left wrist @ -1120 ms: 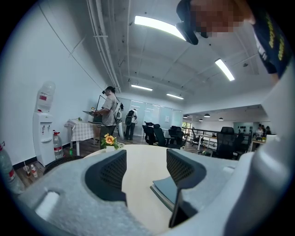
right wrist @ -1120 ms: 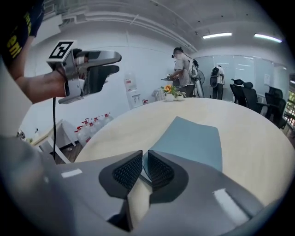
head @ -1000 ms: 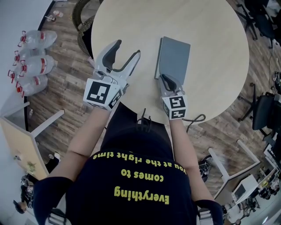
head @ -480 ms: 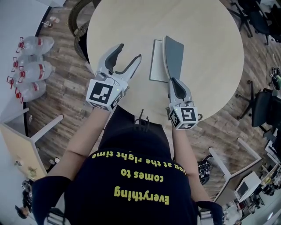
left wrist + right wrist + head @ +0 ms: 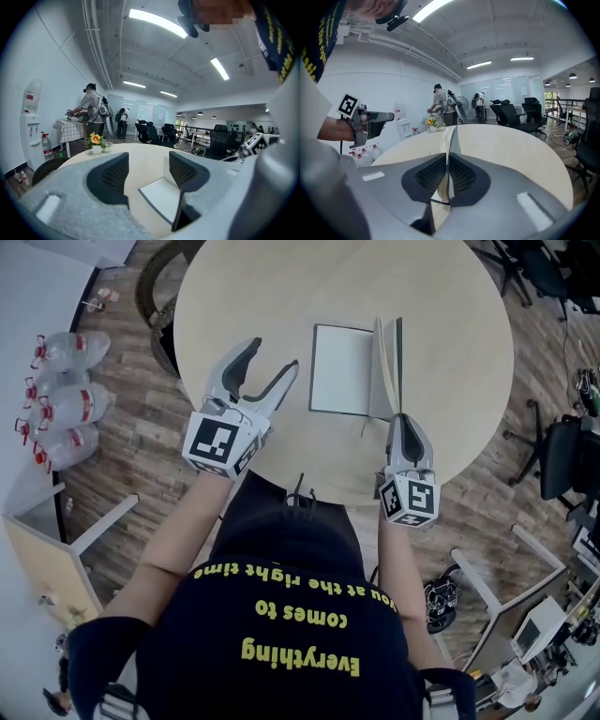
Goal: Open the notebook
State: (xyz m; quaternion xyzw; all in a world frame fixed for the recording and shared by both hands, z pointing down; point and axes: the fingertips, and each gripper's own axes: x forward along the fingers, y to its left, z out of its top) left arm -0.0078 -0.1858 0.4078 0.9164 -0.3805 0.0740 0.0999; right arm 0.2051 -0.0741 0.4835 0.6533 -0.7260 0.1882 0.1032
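Note:
The notebook [image 5: 342,369] lies on the round beige table [image 5: 450,296], a white page facing up. Its grey cover [image 5: 392,367] and a few leaves stand upright along the right side. My right gripper [image 5: 401,418] is shut on the near bottom edge of that cover; in the right gripper view the cover [image 5: 451,136] rises on edge from between the pressed pads [image 5: 447,176]. My left gripper [image 5: 270,354] is open with nothing between its jaws, over the table left of the notebook. In the left gripper view the white page [image 5: 161,199] shows between the spread fingers [image 5: 149,171].
Several water bottles [image 5: 66,399] lie on the wooden floor at left. A black office chair [image 5: 567,465] stands at right. A small flower pot [image 5: 96,143] sits at the table's far side. People [image 5: 91,108] stand by a far table.
The notebook went from closed to open: my right gripper swung right and up with the cover, baring the white page. The left gripper has scarcely shifted.

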